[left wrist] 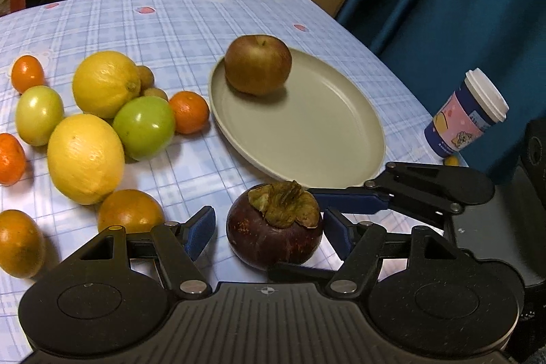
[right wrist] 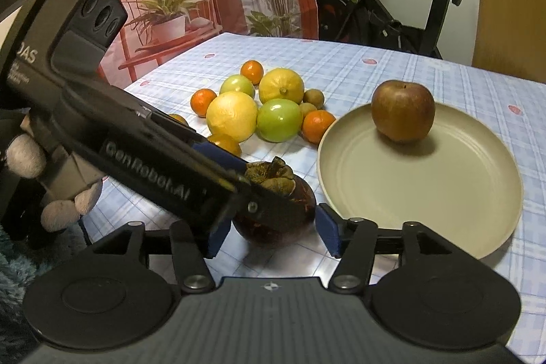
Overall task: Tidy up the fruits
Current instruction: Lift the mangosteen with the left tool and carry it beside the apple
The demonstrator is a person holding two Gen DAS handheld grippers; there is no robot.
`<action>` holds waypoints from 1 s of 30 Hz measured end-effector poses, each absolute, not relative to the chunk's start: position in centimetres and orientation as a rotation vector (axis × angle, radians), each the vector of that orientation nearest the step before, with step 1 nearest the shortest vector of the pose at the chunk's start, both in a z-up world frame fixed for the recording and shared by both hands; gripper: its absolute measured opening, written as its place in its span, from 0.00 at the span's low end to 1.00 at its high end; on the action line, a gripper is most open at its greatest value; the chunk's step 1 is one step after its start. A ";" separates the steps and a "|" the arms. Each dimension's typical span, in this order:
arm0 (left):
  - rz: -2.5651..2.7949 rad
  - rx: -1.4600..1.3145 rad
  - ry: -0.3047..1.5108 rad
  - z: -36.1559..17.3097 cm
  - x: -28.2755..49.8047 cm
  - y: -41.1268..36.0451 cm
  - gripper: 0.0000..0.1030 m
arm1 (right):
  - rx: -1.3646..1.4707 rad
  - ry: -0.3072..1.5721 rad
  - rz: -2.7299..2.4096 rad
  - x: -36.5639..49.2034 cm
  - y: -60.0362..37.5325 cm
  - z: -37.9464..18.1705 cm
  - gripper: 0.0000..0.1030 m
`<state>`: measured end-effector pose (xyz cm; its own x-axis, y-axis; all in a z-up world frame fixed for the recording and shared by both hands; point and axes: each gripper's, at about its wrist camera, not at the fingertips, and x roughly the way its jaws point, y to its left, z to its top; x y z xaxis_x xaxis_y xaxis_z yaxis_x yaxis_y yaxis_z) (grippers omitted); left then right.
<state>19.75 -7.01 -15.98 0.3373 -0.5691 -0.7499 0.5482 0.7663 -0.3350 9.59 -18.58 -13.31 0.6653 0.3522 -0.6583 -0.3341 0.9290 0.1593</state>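
We have the mangosteen [left wrist: 274, 226] sitting on the counter [left wrist: 191, 33] straight ahead of both tools, lying between the blue pads of each at once. The left hand-held gripper [left wrist: 269, 229] stands roughly half open around it, with a clear gap on the left side and the other pad just beside the skin, so nothing is clamped. The right hand-held gripper [right wrist: 271, 232] reaches in across it; its jaws look parted too, the one pad we can see standing just off the fruit, the other hidden behind the left tool's body, so we judge it holds nothing. Neither is plainly nearer; both straddle the same fruit.

The mangosteen is round with no real long axis, its leafy cap pointing up and slightly away from us. The plate [left wrist: 307, 139] lies just beyond it, ahead and to the right of the left tool, carrying only the apple [left wrist: 257, 63] at its far edge. The pile of lemons [left wrist: 85, 157], green fruits and oranges lies ahead and to the left. We reckon the coming move hinges on that short forward-right line from mangosteen to plate.

Writing: the left tool's body reads "GenRobot.AI" [right wrist: 148, 171] in the right wrist view, with letters ending in "DAS" higher up. The cup [left wrist: 465, 113] far right bears a cartoon print; its text is too small to read
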 end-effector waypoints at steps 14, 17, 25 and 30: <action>-0.728 -0.007 0.973 -16.1 19.1 -7.3 0.63 | 0.007 0.800 0.386 10.5 -17.9 -14.5 0.60; -0.720 -0.008 0.941 -15.3 18.8 -7.3 0.63 | -0.005 0.782 0.387 10.3 -17.8 -14.1 0.60; -0.695 0.004 0.856 -12.6 19.3 -7.7 0.63 | -0.023 0.707 0.391 10.8 -18.2 -12.1 0.60; -0.689 0.024 0.795 -10.7 20.4 -9.1 0.63 | -0.042 0.661 0.380 11.9 -18.9 -10.6 0.60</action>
